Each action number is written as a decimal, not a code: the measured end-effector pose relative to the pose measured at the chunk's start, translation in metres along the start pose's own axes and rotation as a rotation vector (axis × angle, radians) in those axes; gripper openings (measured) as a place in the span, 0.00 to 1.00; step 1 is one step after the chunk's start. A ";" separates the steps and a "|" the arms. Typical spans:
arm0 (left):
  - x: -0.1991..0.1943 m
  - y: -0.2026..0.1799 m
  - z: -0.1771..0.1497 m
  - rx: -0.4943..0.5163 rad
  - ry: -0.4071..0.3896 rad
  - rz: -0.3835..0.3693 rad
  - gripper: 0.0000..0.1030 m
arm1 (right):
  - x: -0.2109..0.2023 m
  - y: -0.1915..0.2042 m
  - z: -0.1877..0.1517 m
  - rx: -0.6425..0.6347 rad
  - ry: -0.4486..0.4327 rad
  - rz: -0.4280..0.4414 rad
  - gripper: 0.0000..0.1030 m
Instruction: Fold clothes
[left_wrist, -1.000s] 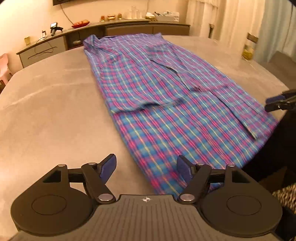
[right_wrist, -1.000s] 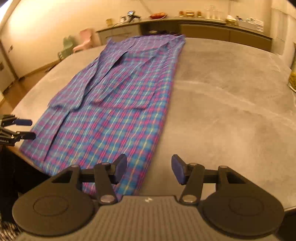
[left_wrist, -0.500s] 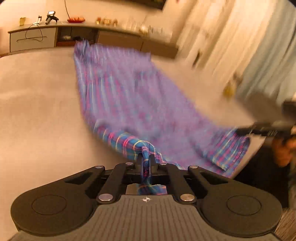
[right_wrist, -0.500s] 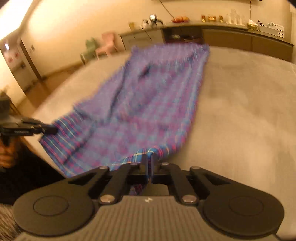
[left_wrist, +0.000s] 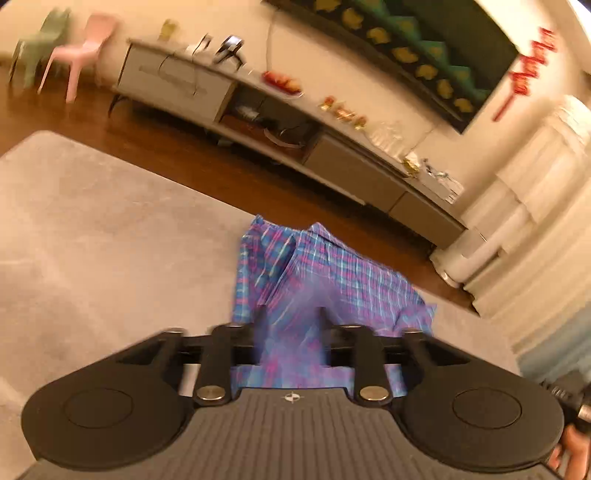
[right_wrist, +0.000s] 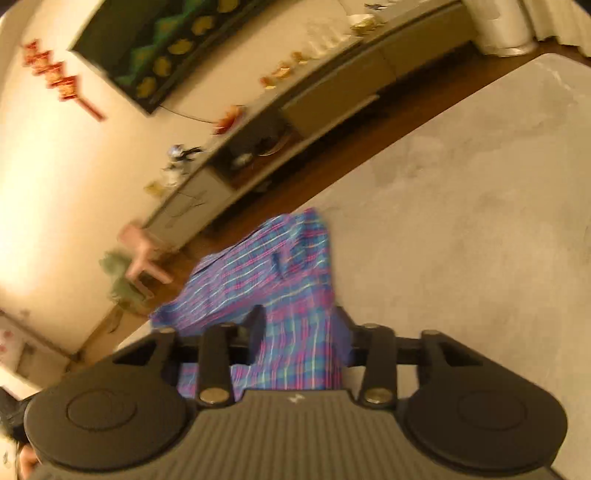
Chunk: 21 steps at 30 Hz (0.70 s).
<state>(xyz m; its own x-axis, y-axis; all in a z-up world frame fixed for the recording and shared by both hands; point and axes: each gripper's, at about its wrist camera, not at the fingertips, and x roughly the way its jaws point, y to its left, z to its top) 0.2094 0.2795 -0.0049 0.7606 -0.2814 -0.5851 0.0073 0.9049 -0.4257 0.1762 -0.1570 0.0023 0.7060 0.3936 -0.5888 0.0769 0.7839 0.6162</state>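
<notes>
The blue and pink plaid shirt (left_wrist: 332, 273) lies bunched and doubled over on the grey table top (left_wrist: 110, 240), its collar end near the far edge. My left gripper (left_wrist: 290, 321) hangs over it with jaws opening; blurred fabric sits loosely between the fingers. In the right wrist view the same shirt (right_wrist: 258, 269) runs from the far edge of the table (right_wrist: 461, 221) back under my right gripper (right_wrist: 299, 321). Its jaws are opening too, with plaid cloth lying between them, not pinched. Both views are tilted and motion-blurred.
A long low sideboard (left_wrist: 295, 122) with small items stands beyond the table across a strip of wooden floor. A pink chair (left_wrist: 81, 48) and a green one stand at the wall. Pale curtains (left_wrist: 535, 221) hang at right. A hand (left_wrist: 569, 450) shows at the lower right.
Both grippers shut on the shirt's near hem, carried it forward over the shirt toward the collar end while rolling, and their jaws have now parted.
</notes>
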 end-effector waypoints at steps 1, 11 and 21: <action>-0.008 0.002 -0.015 0.036 -0.006 0.005 0.56 | -0.004 -0.002 -0.012 -0.045 0.018 -0.001 0.50; 0.000 -0.010 -0.106 0.221 0.107 0.074 0.13 | 0.017 0.021 -0.094 -0.282 0.199 -0.034 0.13; -0.047 0.000 -0.110 0.168 0.108 -0.001 0.04 | -0.017 0.028 -0.100 -0.289 0.174 0.021 0.10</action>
<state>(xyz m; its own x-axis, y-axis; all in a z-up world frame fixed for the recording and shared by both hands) 0.1022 0.2572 -0.0538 0.6868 -0.3063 -0.6591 0.1226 0.9427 -0.3103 0.0960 -0.0941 -0.0224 0.5723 0.4676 -0.6737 -0.1567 0.8688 0.4698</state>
